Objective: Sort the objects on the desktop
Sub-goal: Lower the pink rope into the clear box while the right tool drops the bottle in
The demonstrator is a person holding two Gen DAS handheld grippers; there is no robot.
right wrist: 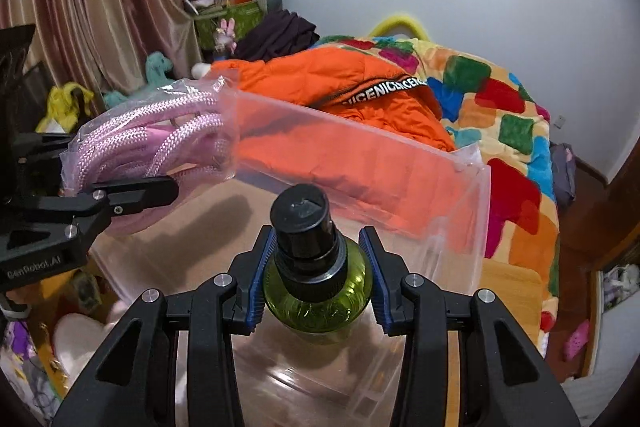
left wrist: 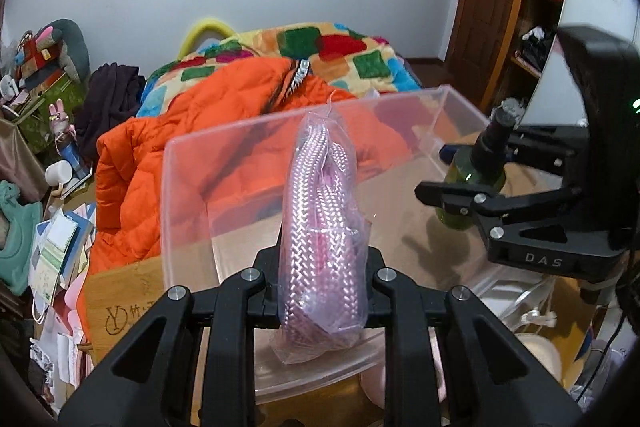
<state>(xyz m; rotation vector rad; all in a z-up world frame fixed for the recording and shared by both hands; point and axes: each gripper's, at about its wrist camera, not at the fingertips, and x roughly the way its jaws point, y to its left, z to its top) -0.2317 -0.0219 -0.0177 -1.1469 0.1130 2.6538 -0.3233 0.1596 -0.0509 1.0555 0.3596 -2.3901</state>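
My left gripper (left wrist: 322, 301) squeezes a bag of pink rope (left wrist: 324, 227). My right gripper (right wrist: 318, 277) squeezes a green bottle (right wrist: 318, 291). Both hang over the clear plastic box (left wrist: 184, 195). Behind lies an orange jacket (right wrist: 360, 95).

I'm looking at braided pink rope (left wrist: 320, 227), woven and slightly shiny, wrapped in a thin, crinkly clear plastic bag (left wrist: 340, 339), and behind it the storage box (left wrist: 188, 195) is clear, smooth plastic with a faint frosted haze. My right gripper (right wrist: 318, 279) is matt black plastic with bright metal pins and ribbed blue pads (right wrist: 256, 291), pressing a glossy translucent green bottle (right wrist: 316, 303) with a matt black plastic cap (right wrist: 304, 215). Beyond sit a puffy orange quilted jacket (left wrist: 192, 143), a fluffy patchwork fleece blanket (right wrist: 508, 131) and a pale bamboo-look wooden board (left wrist: 120, 307).
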